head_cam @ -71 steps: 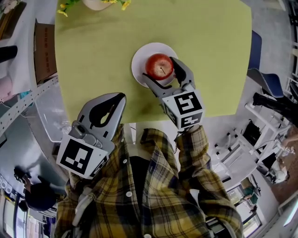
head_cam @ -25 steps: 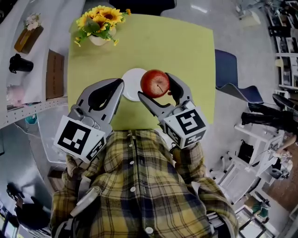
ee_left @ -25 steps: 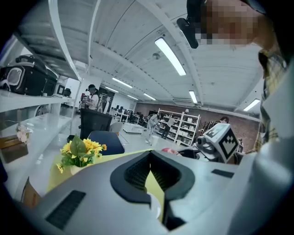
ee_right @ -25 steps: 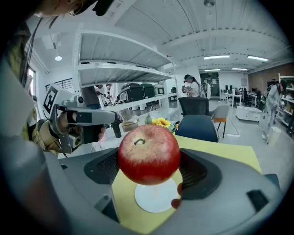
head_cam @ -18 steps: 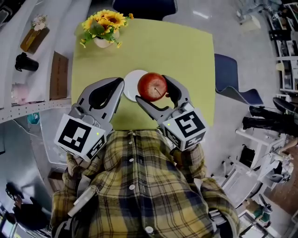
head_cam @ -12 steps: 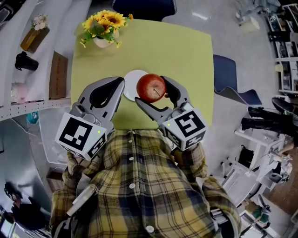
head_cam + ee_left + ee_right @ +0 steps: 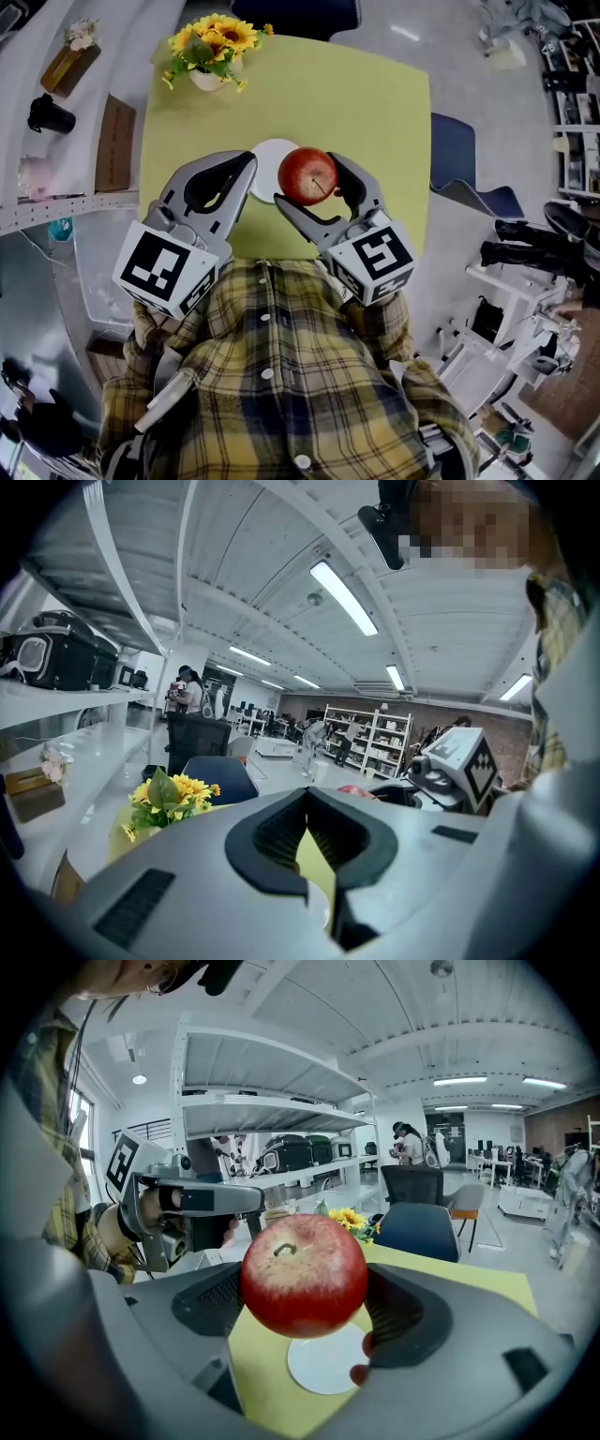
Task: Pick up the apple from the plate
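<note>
A red apple [image 7: 307, 175] hangs above the yellow-green table [image 7: 375, 112], with my right gripper [image 7: 309, 180] shut on it, one jaw on each side. In the right gripper view the apple [image 7: 304, 1275] fills the gap between the jaws of that gripper [image 7: 305, 1290], and the white plate [image 7: 323, 1363] lies empty on the table below. From the head view the plate [image 7: 269, 159] shows only partly between the apple and my left gripper [image 7: 247, 161]. That gripper is shut on nothing and hovers just left of the plate; its own view shows the jaws of the left gripper [image 7: 307, 797] meeting at the tips.
A pot of sunflowers [image 7: 208, 39] stands at the table's far left corner. White shelves on the left carry a black mug [image 7: 49, 112] and a wooden box [image 7: 67, 58]. A blue chair [image 7: 469, 164] stands to the table's right, another chair [image 7: 417, 1227] beyond its far edge.
The apple has been lifted off the plate in my right gripper. Over the last second it has drifted slightly left and stays aloft. The left gripper has risen beside the plate.
</note>
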`<move>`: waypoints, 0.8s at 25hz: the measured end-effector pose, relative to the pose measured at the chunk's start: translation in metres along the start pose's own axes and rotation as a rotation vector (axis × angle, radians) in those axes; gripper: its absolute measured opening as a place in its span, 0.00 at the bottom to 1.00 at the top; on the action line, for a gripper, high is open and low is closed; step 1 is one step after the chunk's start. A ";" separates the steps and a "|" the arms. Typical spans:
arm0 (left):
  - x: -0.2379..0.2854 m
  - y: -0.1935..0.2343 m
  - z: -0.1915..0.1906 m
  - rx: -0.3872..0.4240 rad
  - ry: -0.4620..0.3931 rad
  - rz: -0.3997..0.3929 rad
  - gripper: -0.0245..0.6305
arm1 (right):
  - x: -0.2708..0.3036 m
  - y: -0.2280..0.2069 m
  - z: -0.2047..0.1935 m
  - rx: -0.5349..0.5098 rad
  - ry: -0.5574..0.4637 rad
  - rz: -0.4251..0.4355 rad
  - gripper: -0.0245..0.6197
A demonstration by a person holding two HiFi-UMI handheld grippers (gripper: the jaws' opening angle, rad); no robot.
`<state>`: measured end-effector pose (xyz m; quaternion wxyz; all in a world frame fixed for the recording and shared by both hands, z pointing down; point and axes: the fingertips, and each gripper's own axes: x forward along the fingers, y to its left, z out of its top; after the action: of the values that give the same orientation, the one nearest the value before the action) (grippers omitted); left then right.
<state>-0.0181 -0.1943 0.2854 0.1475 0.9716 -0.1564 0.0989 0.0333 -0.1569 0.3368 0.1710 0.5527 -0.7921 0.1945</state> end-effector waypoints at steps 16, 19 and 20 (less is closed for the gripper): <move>0.012 0.009 0.001 0.209 0.091 -0.047 0.05 | 0.001 -0.004 -0.002 0.011 0.015 0.012 0.65; 0.014 0.009 0.003 0.219 0.089 -0.054 0.05 | -0.001 -0.006 0.002 0.007 0.014 -0.004 0.65; 0.014 0.008 0.003 0.217 0.090 -0.060 0.05 | -0.002 -0.007 0.003 0.008 0.014 -0.012 0.65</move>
<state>-0.0069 -0.2066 0.2876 0.0514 0.9807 -0.1087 0.1540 0.0403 -0.1592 0.3343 0.1756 0.5566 -0.7868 0.2006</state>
